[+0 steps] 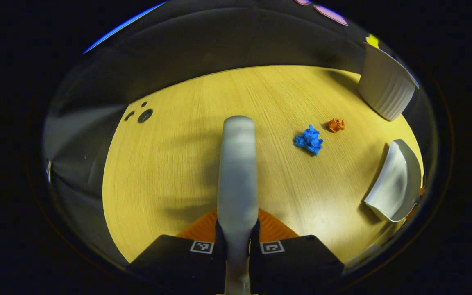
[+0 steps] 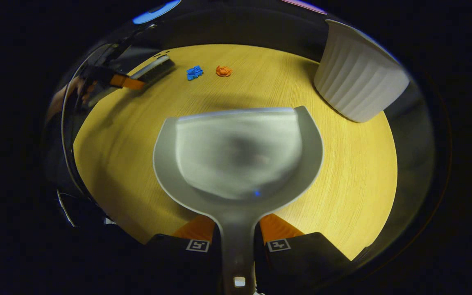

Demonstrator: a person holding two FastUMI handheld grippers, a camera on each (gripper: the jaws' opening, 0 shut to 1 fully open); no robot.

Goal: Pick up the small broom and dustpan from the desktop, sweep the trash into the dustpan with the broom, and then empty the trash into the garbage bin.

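Left gripper view: left gripper (image 1: 237,234) is clamping the broom (image 1: 237,172) over the worktop (image 1: 170,164) | blue scrap (image 1: 309,140), orange scrap (image 1: 336,125) are lying rightward, bin (image 1: 385,88) beyond | right gripper (image 2: 238,237) is clamping the dustpan (image 2: 240,159)

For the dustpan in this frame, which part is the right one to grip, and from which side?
Its narrow handle, from the rear end opposite the open lip. The dustpan tapers into a slim stem that fits between the right gripper fingers, as held now; the wide scoop is too broad to pinch.
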